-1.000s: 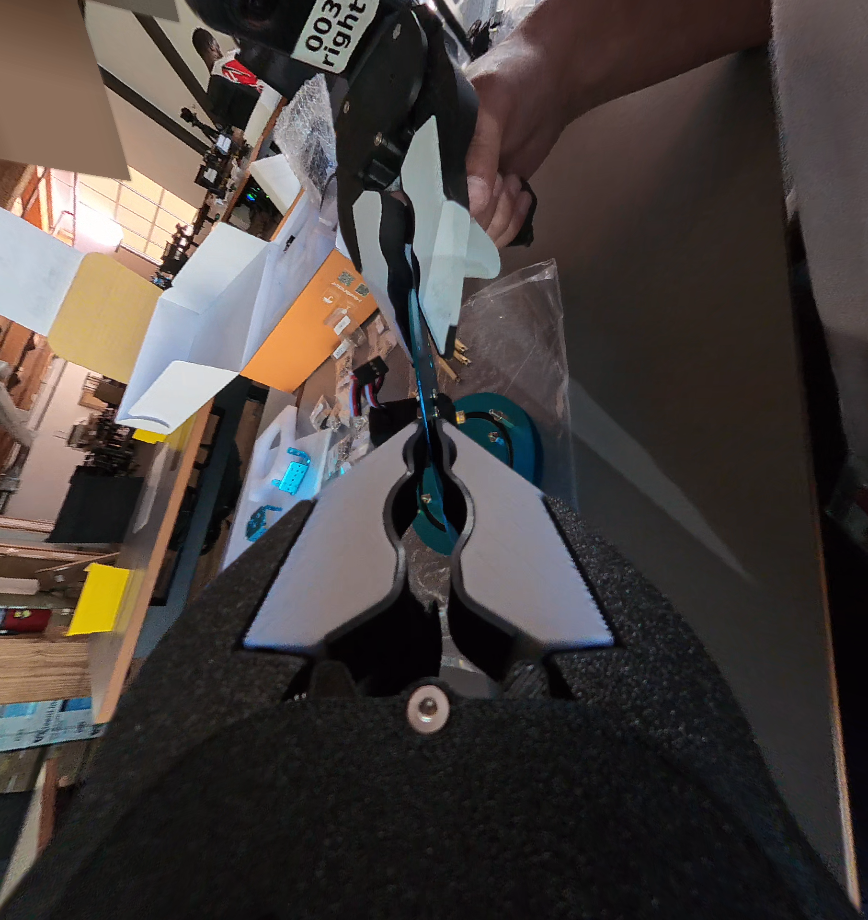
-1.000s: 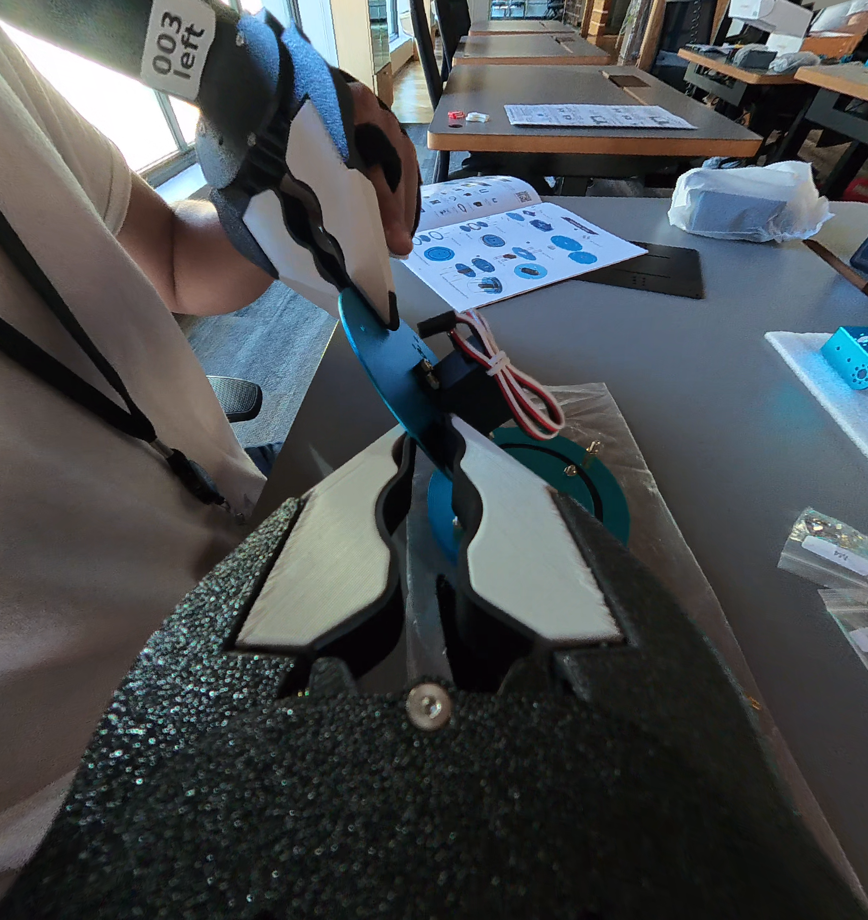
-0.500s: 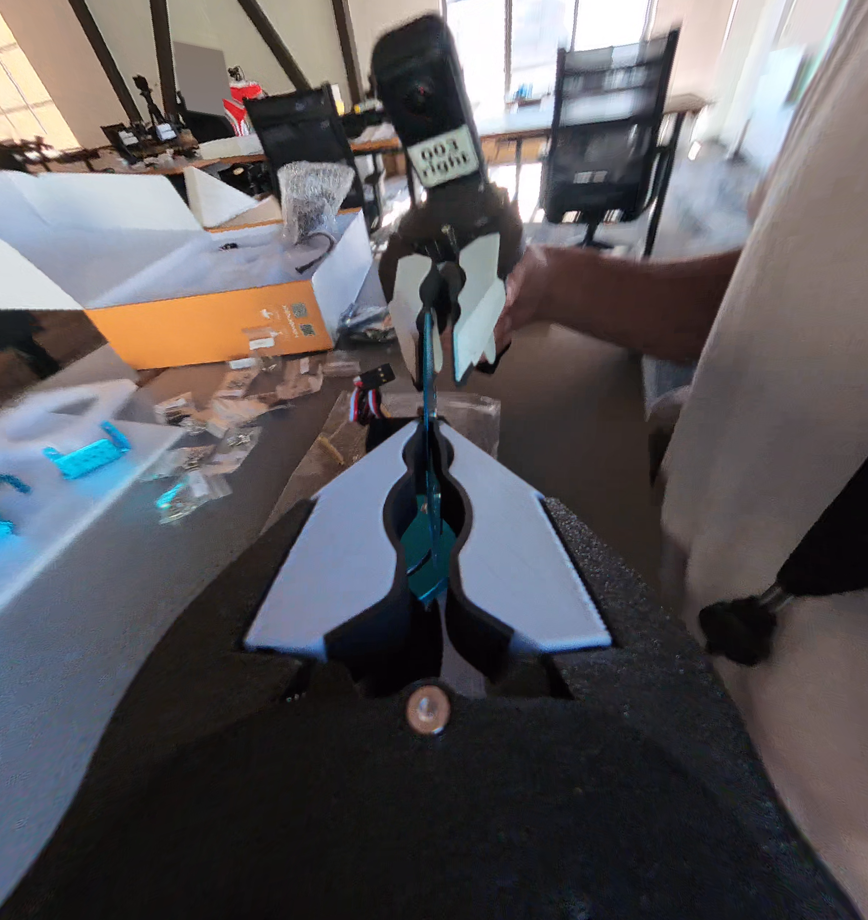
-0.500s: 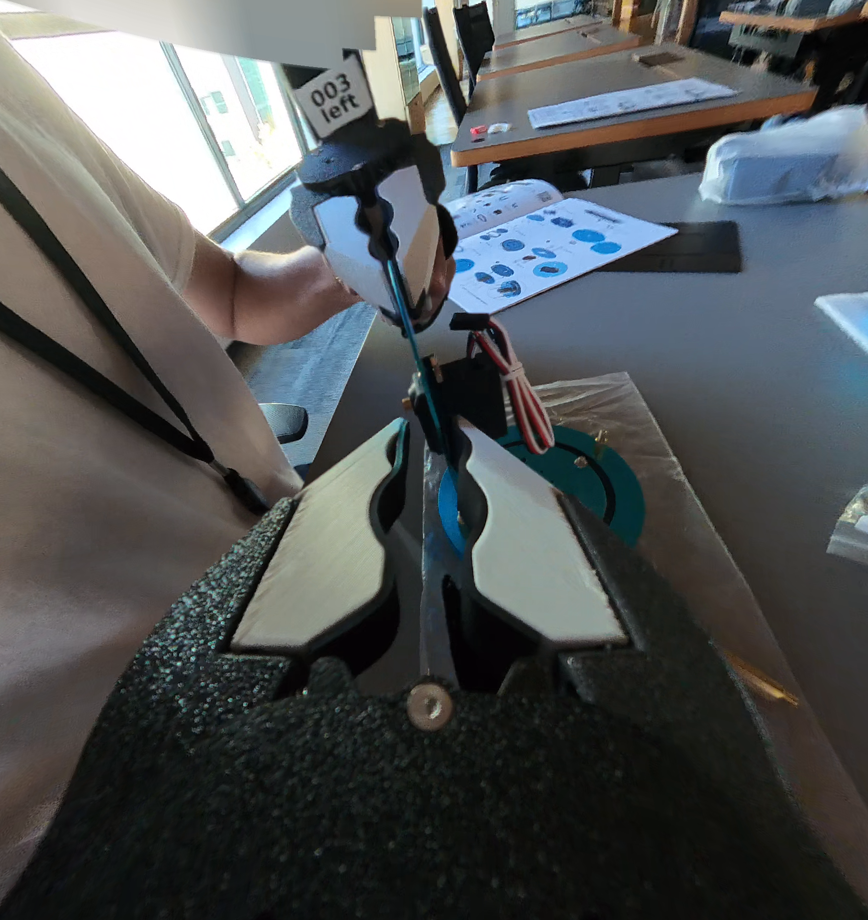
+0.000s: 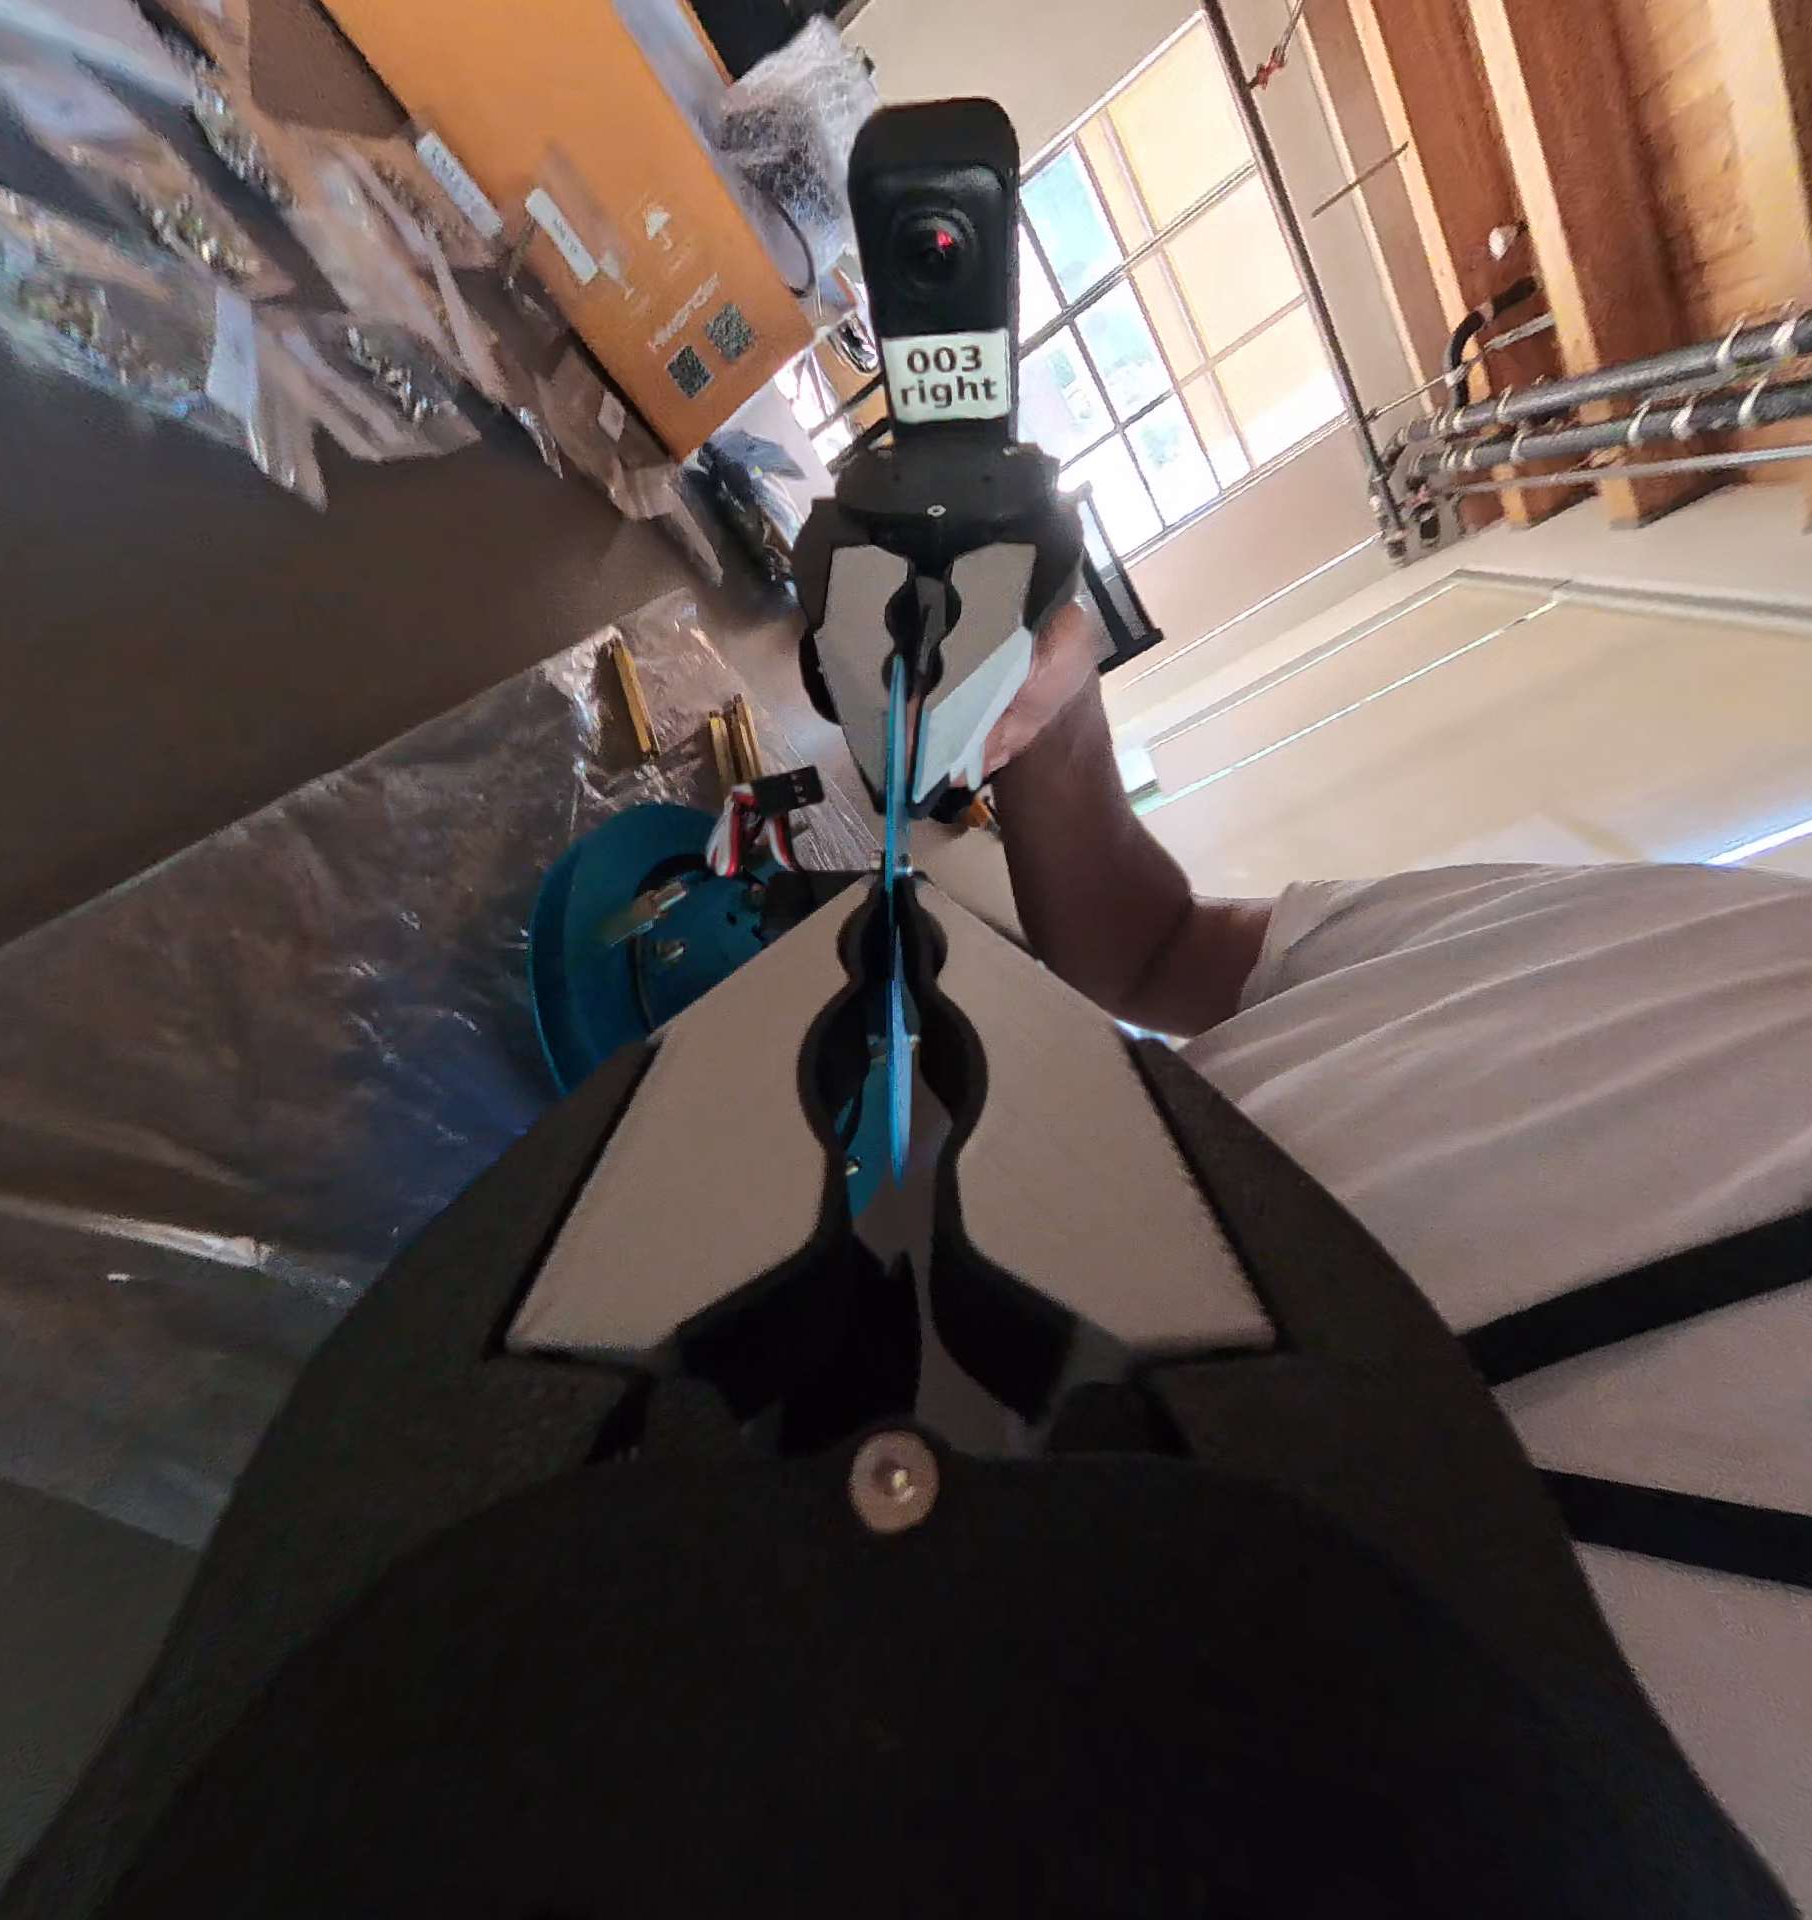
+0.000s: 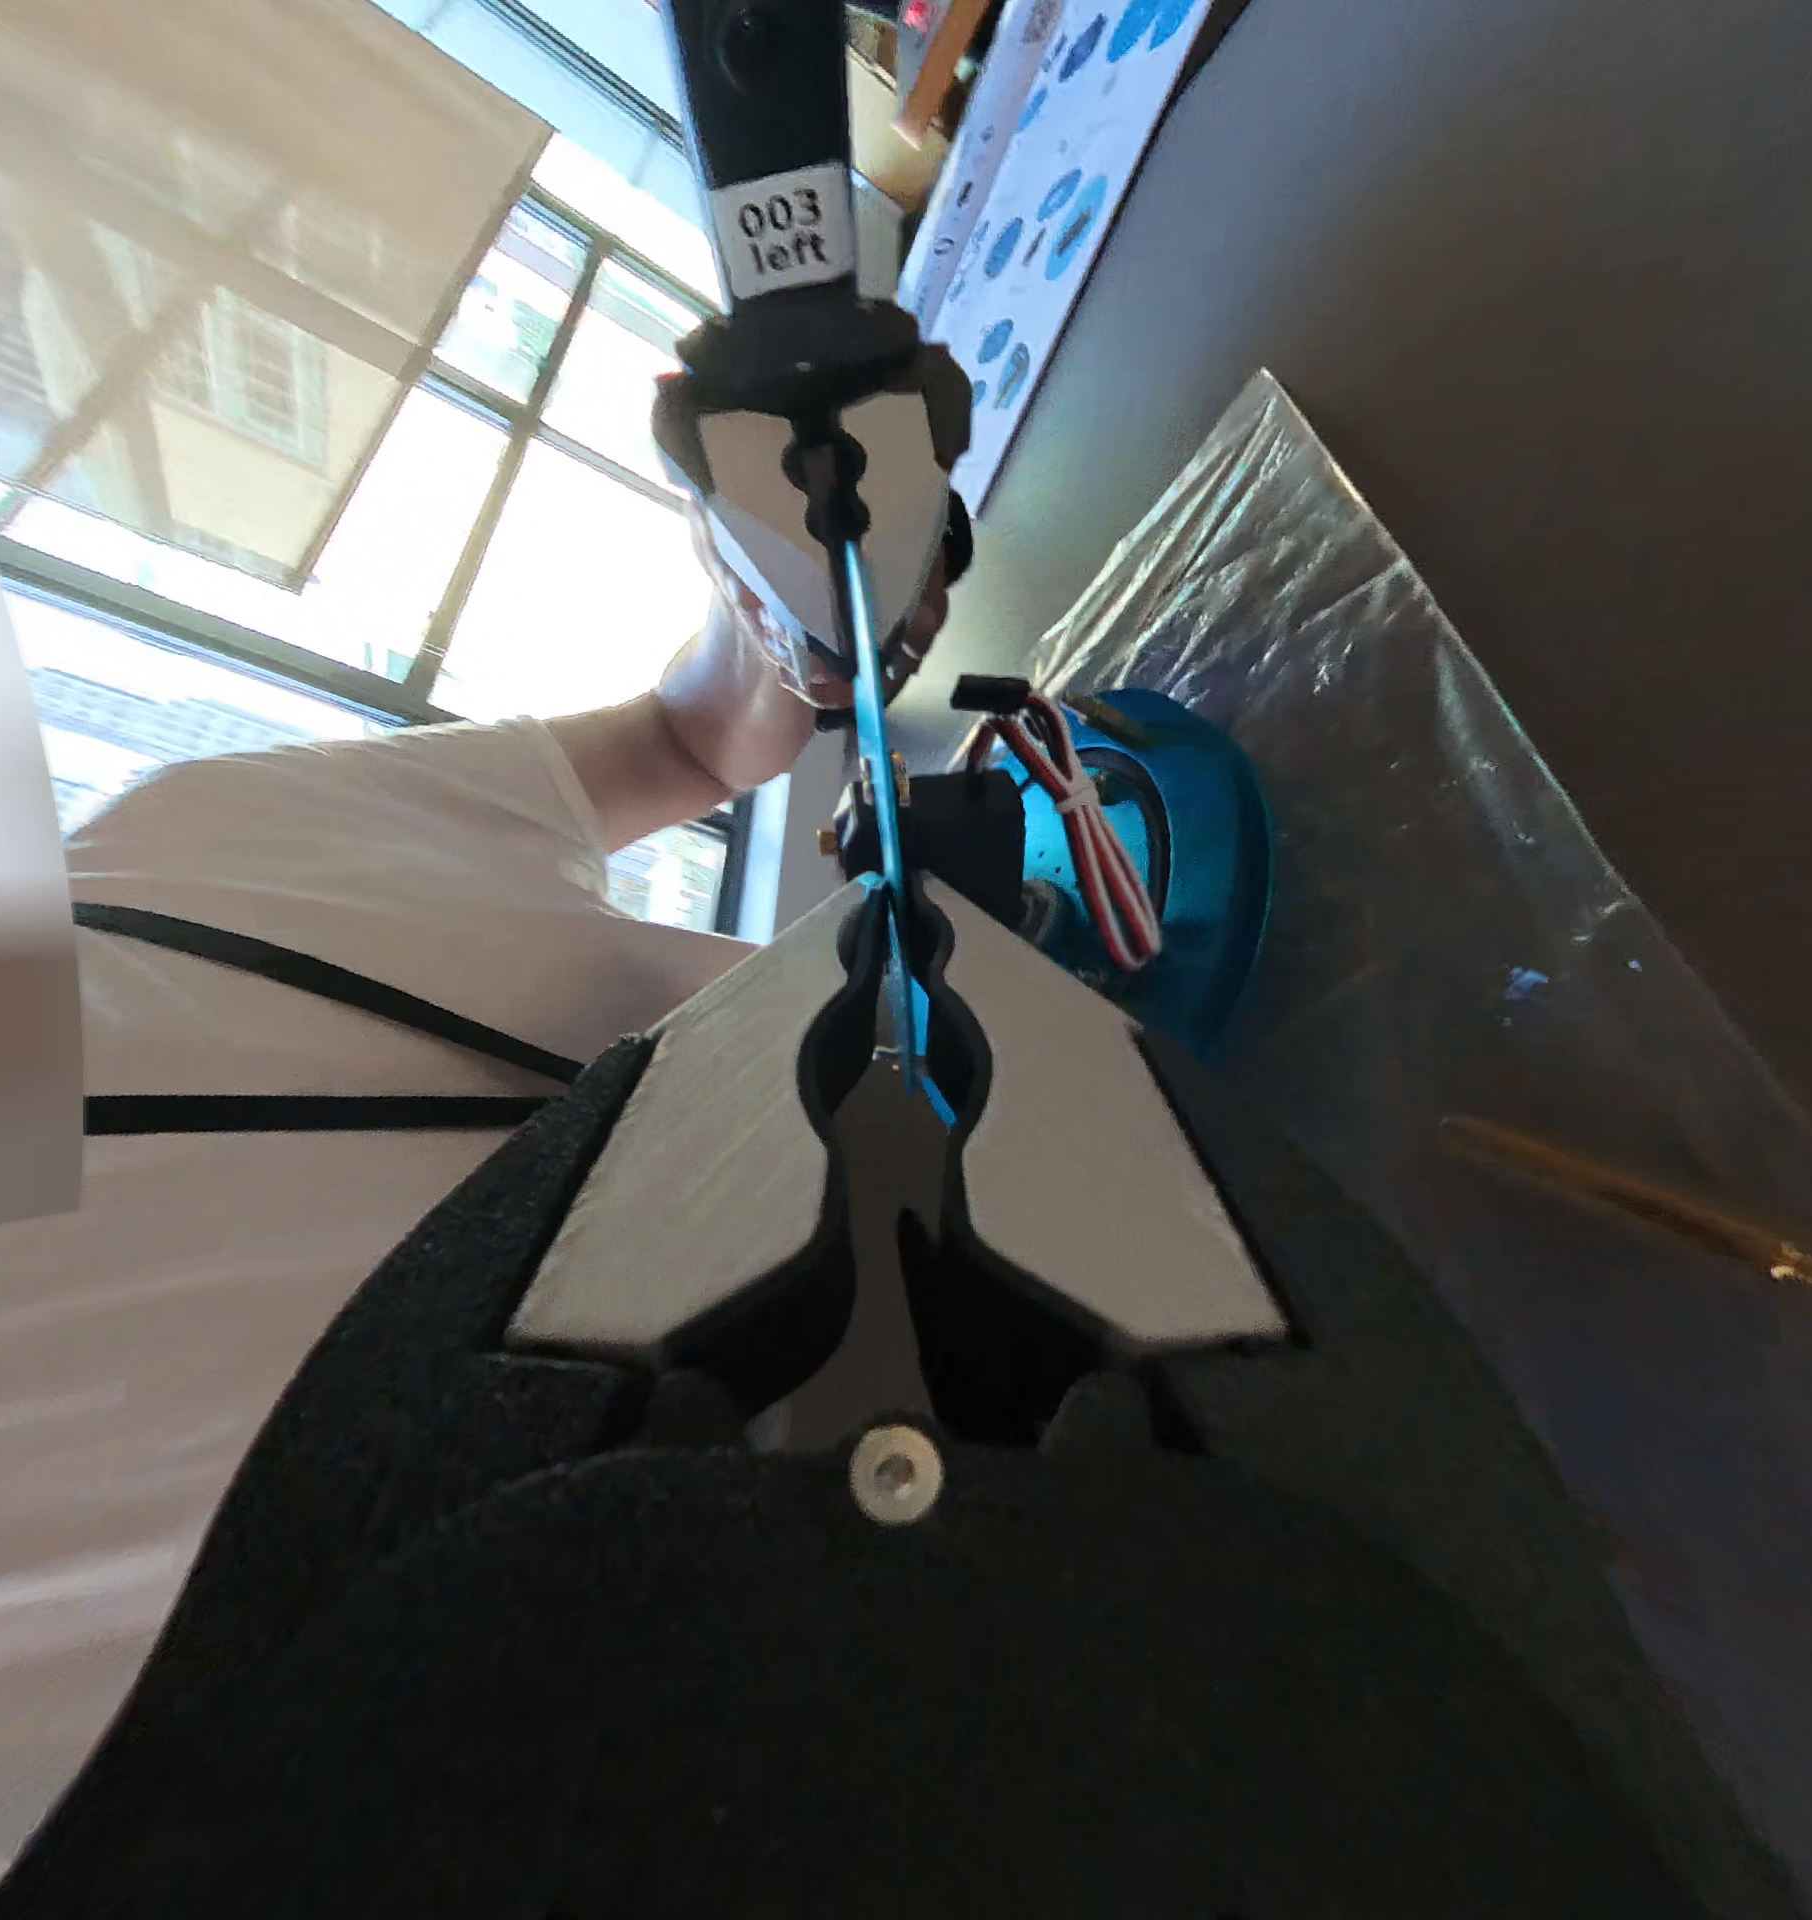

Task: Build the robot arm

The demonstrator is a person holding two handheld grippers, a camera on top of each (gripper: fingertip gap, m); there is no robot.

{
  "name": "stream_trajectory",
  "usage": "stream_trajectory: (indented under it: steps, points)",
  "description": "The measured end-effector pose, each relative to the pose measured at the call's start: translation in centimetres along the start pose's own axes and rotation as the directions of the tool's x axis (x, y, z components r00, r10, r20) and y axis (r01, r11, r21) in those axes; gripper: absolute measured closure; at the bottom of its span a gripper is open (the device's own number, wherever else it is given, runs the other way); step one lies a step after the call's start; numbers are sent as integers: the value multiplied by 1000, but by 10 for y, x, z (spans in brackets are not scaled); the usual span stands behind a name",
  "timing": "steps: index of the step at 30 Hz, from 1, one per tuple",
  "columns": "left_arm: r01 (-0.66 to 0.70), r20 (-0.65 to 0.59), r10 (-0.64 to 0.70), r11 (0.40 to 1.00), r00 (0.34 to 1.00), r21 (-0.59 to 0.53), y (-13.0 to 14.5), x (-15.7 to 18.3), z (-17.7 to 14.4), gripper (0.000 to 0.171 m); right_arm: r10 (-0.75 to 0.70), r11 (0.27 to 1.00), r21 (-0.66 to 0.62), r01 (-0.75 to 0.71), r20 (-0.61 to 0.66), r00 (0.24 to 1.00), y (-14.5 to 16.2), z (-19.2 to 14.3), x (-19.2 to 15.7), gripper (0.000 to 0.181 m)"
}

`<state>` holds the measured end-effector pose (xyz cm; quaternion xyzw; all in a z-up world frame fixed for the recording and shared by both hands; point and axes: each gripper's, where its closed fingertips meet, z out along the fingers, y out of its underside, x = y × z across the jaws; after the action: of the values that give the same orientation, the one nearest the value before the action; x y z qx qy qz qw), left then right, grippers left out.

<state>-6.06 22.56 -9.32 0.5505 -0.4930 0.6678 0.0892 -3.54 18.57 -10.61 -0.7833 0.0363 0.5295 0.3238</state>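
Only the right wrist view shows the black servo (image 6: pixel 959 831) mid-frame on the thin blue plate (image 6: pixel 886 831), which both left gripper (image 5: pixel 894 883) and right gripper (image 6: pixel 894 894), facing tip to tip, clamp edge-on.

Small bagged parts (image 5: pixel 258 343) on the surface (image 5: pixel 206 644): motion-blurred, kinds unreadable. Blue plate (image 5: pixel 894 1091) seen edge-on only, its face hidden. Booklet (image 6: pixel 1037 229) cut by top edge. Brass rod (image 6: pixel 1650 1210) runs off right edge.

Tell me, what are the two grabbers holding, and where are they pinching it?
Both pinch one thin blue metal plate, seen edge-on. The left gripper clamps one end, the right gripper the opposite end. A black servo with red-and-white wires hangs on its middle.
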Motion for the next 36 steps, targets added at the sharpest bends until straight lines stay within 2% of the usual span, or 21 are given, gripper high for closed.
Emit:
stream_trajectory:
  steps: [3, 7, 12, 14, 17, 20, 24, 27, 29, 32, 36]
  points:
    - [96, -18, -96, 995, 995, -10, 1, -6, -1, 171, 13, 999, 51, -14, 16, 1000, -10, -4, 7, 180]
    - [142, -28, -142, 990, 989, -18, 2, -11, -3, 171, -11, 997, 77, 11, 5, 1000, -13, -9, 11, 178]
    - [176, -43, -176, 984, 983, -7, 2, -17, -5, 171, -167, 981, 82, 178, -132, 977, -9, -16, 15, 166]
    - [201, -34, -202, 979, 979, -5, 2, -22, -5, 169, -224, 971, 35, 237, -207, 952, -1, -18, 19, 161]
    - [241, 2, -241, 970, 970, -7, 5, -35, -5, 164, -231, 973, -47, 227, -256, 939, 15, -14, 24, 159]
    - [290, -9, -290, 957, 957, -3, 6, -38, -5, 164, -184, 982, -5, 188, -234, 955, 15, -12, 21, 160]
    - [282, -4, -282, 959, 959, 1, 8, -35, -8, 165, -293, 945, 31, 324, -354, 888, 10, -23, 19, 152]
    - [268, -29, -268, 963, 963, -7, 10, -26, -9, 169, -347, 930, -40, 364, -415, 841, 28, -18, 16, 143]
    - [261, -49, -261, 965, 964, -10, 11, -20, -8, 171, -298, 948, -17, 318, -404, 865, 37, -9, 13, 151]
    - [268, -52, -268, 963, 962, -5, 10, -19, -6, 171, -164, 970, 112, 216, -357, 920, 35, -5, 13, 161]
    - [332, -86, -330, 943, 940, 0, 11, -14, -7, 170, 49, 961, 275, -8, -142, 989, 30, -7, -2, 179]
